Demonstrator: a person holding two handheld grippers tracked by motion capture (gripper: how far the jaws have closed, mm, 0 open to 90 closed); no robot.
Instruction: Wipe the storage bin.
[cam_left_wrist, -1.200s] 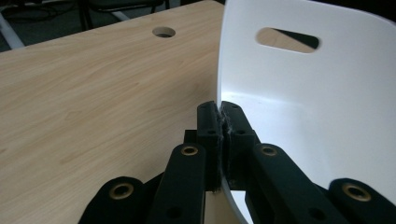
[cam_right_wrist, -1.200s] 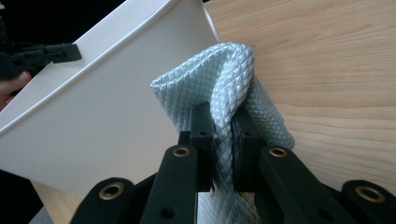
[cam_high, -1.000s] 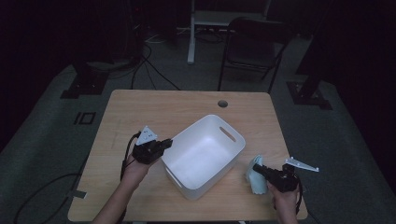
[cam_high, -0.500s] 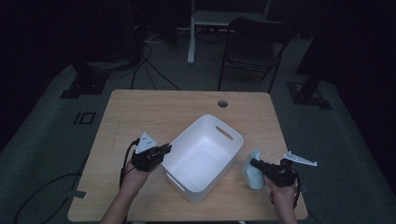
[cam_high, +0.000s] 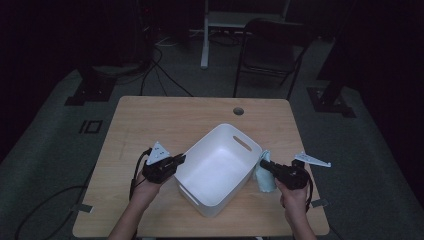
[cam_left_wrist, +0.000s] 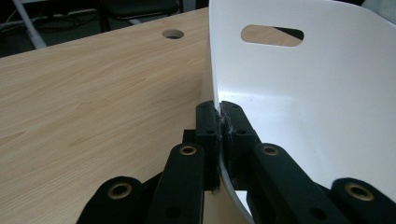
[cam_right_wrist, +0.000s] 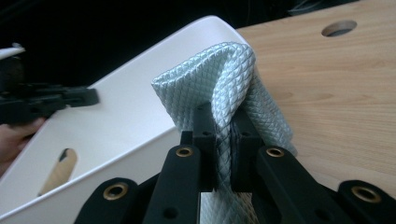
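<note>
A white plastic bin (cam_high: 220, 167) with slot handles stands tilted on the wooden table (cam_high: 150, 120). My left gripper (cam_high: 179, 159) is shut on the bin's left rim (cam_left_wrist: 215, 70), with the thin wall pinched between its pads. A pale blue quilted cloth (cam_right_wrist: 224, 79) hangs just off the bin's right side (cam_high: 263, 175). My right gripper (cam_high: 264, 165) is shut on this cloth, and a fold bulges above its jaws. In the right gripper view the bin (cam_right_wrist: 135, 116) lies just behind the cloth, and the left gripper (cam_right_wrist: 86, 97) shows beyond it at the left.
A round cable hole (cam_high: 238, 110) sits near the table's far edge. A dark chair (cam_high: 272, 50) and a white desk leg (cam_high: 205, 35) stand beyond the table. Cables run across the floor at the left. Bare tabletop lies at the back and left.
My right gripper has lifted the cloth and carried it a little left toward the bin's right wall. The bin and my left gripper have hardly moved.
</note>
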